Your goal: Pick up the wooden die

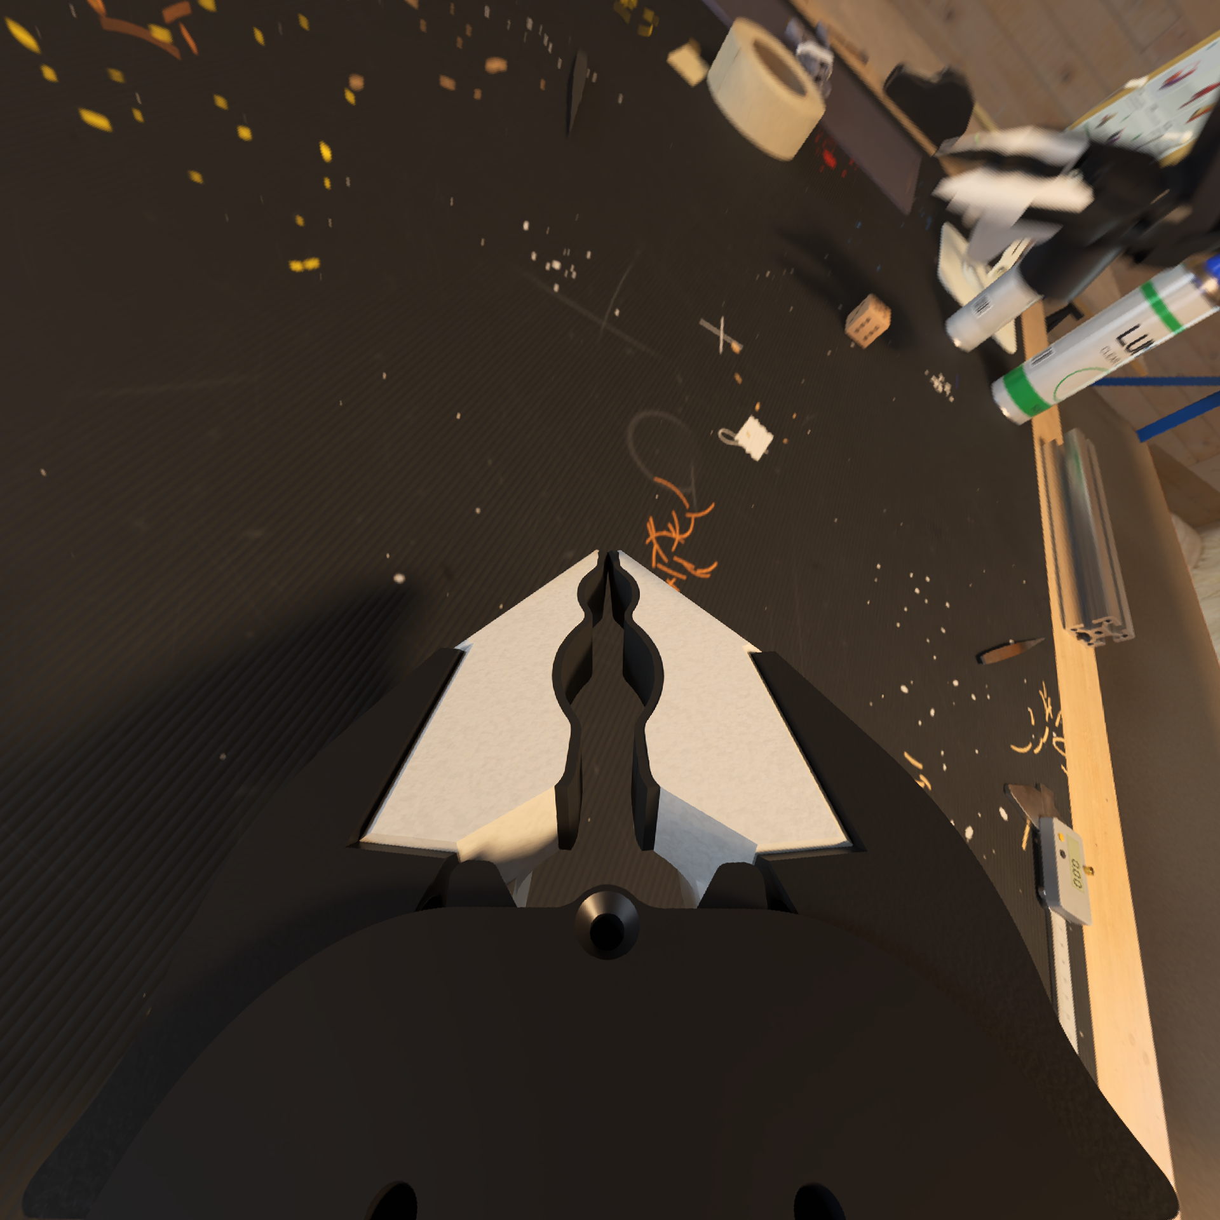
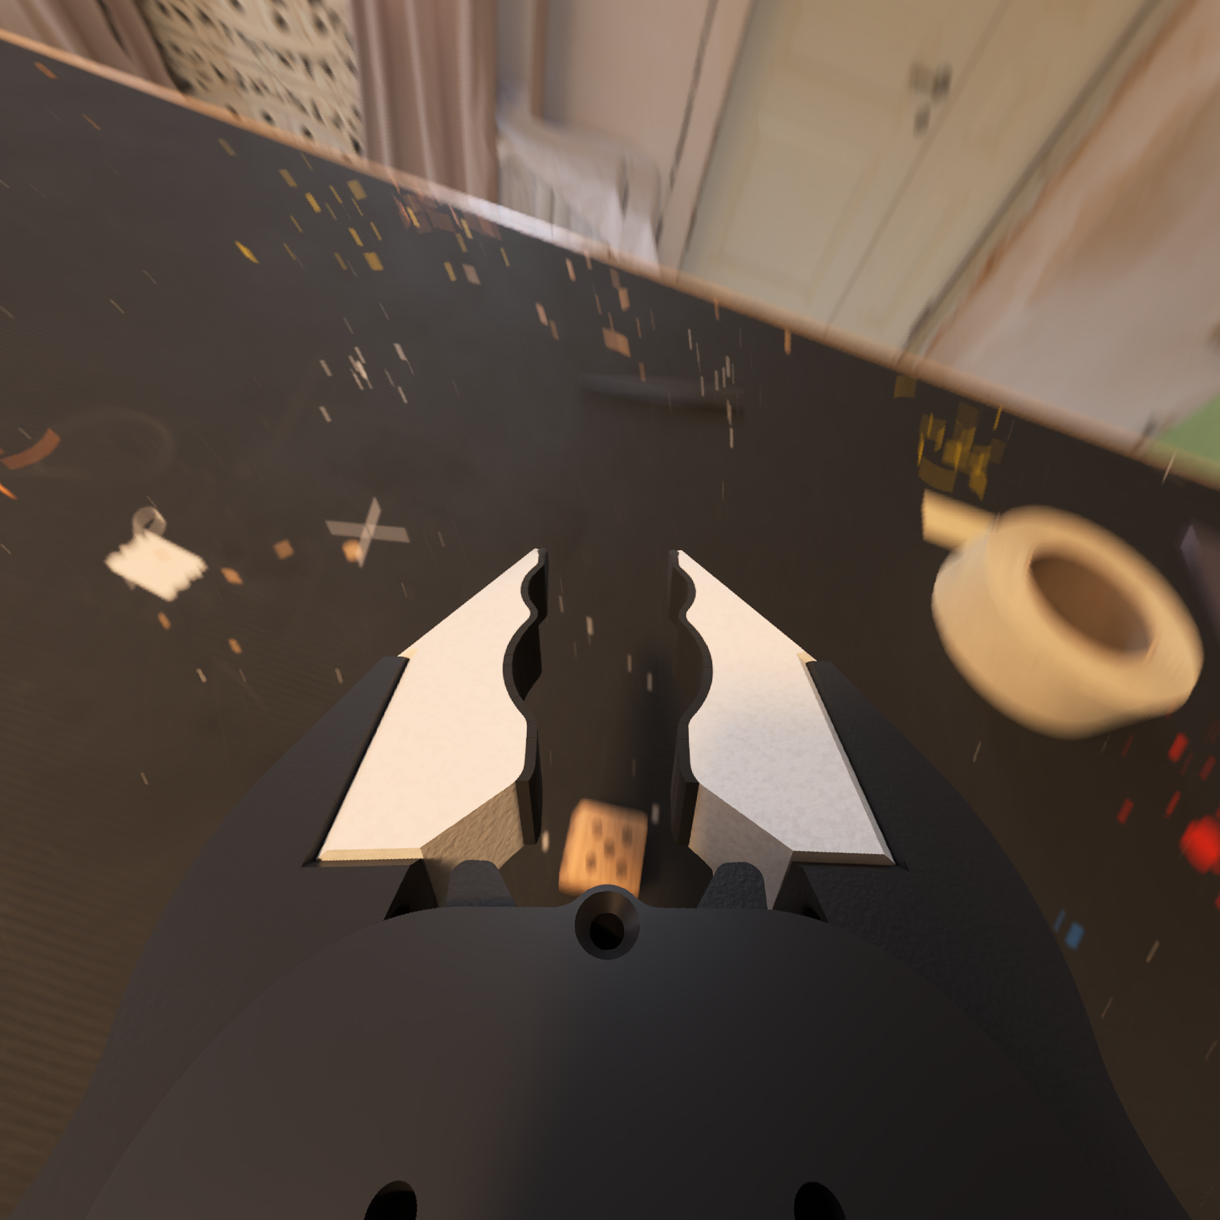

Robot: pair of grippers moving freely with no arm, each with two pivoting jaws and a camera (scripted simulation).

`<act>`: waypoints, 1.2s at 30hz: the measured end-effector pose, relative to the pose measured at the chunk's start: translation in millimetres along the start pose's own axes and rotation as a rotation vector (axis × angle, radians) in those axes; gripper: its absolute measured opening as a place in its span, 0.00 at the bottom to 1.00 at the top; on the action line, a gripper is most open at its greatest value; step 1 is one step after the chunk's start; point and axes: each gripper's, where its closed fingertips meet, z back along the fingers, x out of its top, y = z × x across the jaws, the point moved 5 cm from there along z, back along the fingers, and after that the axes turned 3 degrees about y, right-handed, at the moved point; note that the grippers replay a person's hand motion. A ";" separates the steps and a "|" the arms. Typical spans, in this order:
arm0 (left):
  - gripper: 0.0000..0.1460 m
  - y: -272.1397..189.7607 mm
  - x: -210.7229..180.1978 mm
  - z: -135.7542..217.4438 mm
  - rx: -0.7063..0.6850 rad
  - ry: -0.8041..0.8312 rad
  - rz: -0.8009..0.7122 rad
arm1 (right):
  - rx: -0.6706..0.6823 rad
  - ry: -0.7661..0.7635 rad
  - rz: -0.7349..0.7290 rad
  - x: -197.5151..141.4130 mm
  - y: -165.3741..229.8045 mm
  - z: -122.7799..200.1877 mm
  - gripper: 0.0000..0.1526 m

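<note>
The wooden die (image 1: 867, 321) is a small light-brown cube with dark pips, lying on the dark mat at the right of the left wrist view. In the right wrist view the die (image 2: 602, 847) lies on the mat below and between the bases of my right gripper's fingers, not touched by them. My right gripper (image 2: 608, 554) is open and empty. It also shows in the left wrist view (image 1: 1016, 191), blurred, hovering above and to the right of the die. My left gripper (image 1: 607, 556) is shut and empty, well short of the die.
A roll of cream tape (image 1: 766, 89) lies beyond the die; it also shows at the right of the right wrist view (image 2: 1063, 620). Two white tubes (image 1: 1109, 343), an aluminium profile (image 1: 1086, 541) and a caliper (image 1: 1063, 871) lie along the mat's right edge. Small scraps litter the mat.
</note>
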 end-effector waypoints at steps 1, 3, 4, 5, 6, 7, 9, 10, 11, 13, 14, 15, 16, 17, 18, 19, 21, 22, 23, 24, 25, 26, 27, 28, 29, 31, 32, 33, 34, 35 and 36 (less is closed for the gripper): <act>0.00 -2.4 2.8 2.0 -0.004 -0.025 -0.009 | -0.003 0.053 -0.053 -26.2 -5.8 -1.7 0.26; 0.00 -5.6 5.4 4.8 -0.024 -0.050 -0.006 | -0.016 0.123 -0.154 -64.6 -12.0 -2.7 0.33; 0.00 -5.9 5.3 5.4 -0.029 -0.052 0.001 | -0.017 0.136 -0.201 -77.7 -12.8 -2.1 0.34; 0.00 -5.5 4.8 5.5 -0.029 -0.049 0.007 | -0.021 0.140 -0.236 -86.9 -13.1 -0.9 0.35; 0.00 -4.8 4.0 5.4 -0.026 -0.046 0.012 | -0.030 0.141 -0.258 -93.9 -12.6 0.6 0.36; 0.00 -4.4 3.3 5.0 -0.026 -0.044 0.016 | -0.038 0.146 -0.267 -99.6 -11.5 1.9 0.36; 0.00 -4.1 2.2 3.5 -0.038 -0.037 0.028 | -0.054 0.175 -0.262 -109.1 -8.7 2.7 0.36; 0.00 -4.0 1.8 2.7 -0.043 -0.032 0.032 | -0.061 0.198 -0.254 -113.8 -6.9 2.2 0.36; 0.00 -3.9 1.6 2.0 -0.043 -0.029 0.033 | -0.063 0.220 -0.248 -117.7 -4.8 1.2 0.36; 0.00 -3.9 1.2 1.1 -0.041 -0.025 0.032 | -0.060 0.245 -0.238 -122.8 -1.2 -1.1 0.36; 0.00 -4.0 1.1 0.9 -0.041 -0.023 0.032 | -0.064 0.243 -0.242 -123.0 -0.4 -1.3 0.35; 0.00 -4.2 1.1 0.9 -0.040 -0.022 0.032 | -0.065 0.242 -0.243 -123.1 0.4 -1.4 0.32; 0.00 -4.4 1.0 1.0 -0.039 -0.022 0.032 | -0.055 0.243 -0.244 -122.9 1.6 -1.9 0.29; 0.00 -4.6 0.9 1.1 -0.039 -0.021 0.032 | -0.042 0.243 -0.249 -122.7 2.3 -2.5 0.25; 0.00 -4.8 0.8 1.4 -0.040 -0.021 0.033 | -0.038 0.243 -0.259 -122.5 2.3 -3.0 0.22; 0.00 -4.9 0.8 1.8 -0.041 -0.020 0.035 | -0.033 0.243 -0.267 -122.3 2.1 -3.2 0.22; 0.00 -5.0 1.1 2.8 -0.040 -0.022 0.037 | -0.022 0.243 -0.275 -121.9 1.6 -3.6 0.22; 0.00 -5.3 1.4 3.3 -0.042 -0.025 0.037 | -0.020 0.243 -0.276 -121.8 1.5 -3.7 0.22; 0.00 -5.9 1.8 3.8 -0.045 -0.028 0.037 | -0.019 0.242 -0.275 -121.6 1.9 -4.1 0.22; 0.00 -6.6 2.3 4.3 -0.051 -0.032 0.037 | -0.016 0.241 -0.270 -121.0 3.1 -4.7 0.22; 0.00 -7.3 2.9 4.8 -0.058 -0.036 0.037 | -0.008 0.238 -0.263 -119.9 5.2 -5.6 0.22; 0.00 -8.1 3.4 5.1 -0.065 -0.040 0.037 | 0.000 0.233 -0.252 -118.0 8.2 -6.8 0.22; 0.00 -8.9 3.8 5.4 -0.072 -0.044 0.037 | 0.010 0.223 -0.231 -115.0 12.3 -8.4 0.22; 0.00 -9.4 4.1 5.5 -0.078 -0.045 0.039 | 0.022 0.211 -0.203 -111.1 17.2 -10.2 0.22; 0.00 -9.7 4.2 5.3 -0.082 -0.044 0.040 | 0.032 0.199 -0.174 -106.0 22.9 -12.1 0.22; 0.01 -11.5 4.8 4.1 -0.094 -0.043 0.043 | 0.061 0.144 -0.081 -90.7 38.1 -16.1 0.22; 0.01 -13.3 5.4 2.8 -0.111 -0.044 0.046 | 0.062 0.125 -0.031 -82.5 46.4 -18.3 0.22; 0.02 -15.6 6.5 0.9 -0.135 -0.045 0.051 | 0.069 0.107 0.029 -73.0 56.6 -20.6 0.22; 0.03 -18.6 8.0 -1.6 -0.165 -0.049 0.058 | 0.087 0.079 0.102 -62.2 68.7 -23.0 0.22; 0.04 -22.0 9.8 -4.7 -0.198 -0.054 0.064 | 0.097 0.053 0.172 -51.6 80.9 -25.5 0.22; 0.06 -25.6 11.8 -8.5 -0.231 -0.058 0.067 | 0.104 0.033 0.236 -40.6 94.0 -28.1 0.22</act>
